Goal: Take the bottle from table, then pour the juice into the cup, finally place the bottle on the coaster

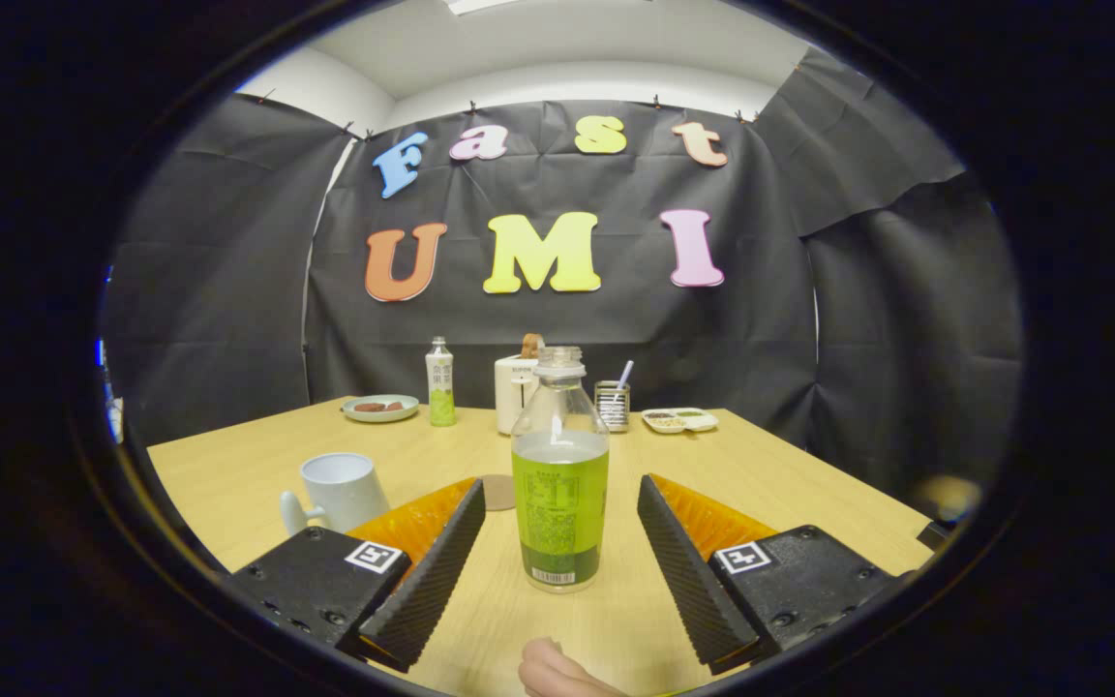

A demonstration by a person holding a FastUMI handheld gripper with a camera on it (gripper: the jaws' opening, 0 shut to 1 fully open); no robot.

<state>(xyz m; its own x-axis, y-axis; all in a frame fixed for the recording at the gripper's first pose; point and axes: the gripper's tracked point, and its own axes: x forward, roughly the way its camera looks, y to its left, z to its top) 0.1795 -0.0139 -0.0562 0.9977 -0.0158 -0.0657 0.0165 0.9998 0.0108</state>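
Worktop (770, 474) of pale wood carries everything I see | gripper (562, 518) spread wide, black ribbed fingers (432, 571) either side of the bottle, touching nothing | clear plastic uncapped bottle of green juice (559, 484) upright between them | white mug (340, 492) left | round brown coaster (499, 492) behind bottle.

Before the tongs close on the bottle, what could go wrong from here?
1. The bottle has no cap and is still well filled, so a hard squeeze or a tilt could spill juice on the table.
2. The tongs stand open with a gap on each side; closing off-centre could push the bottle over.
3. The mug stands close beside one finger and might get bumped.
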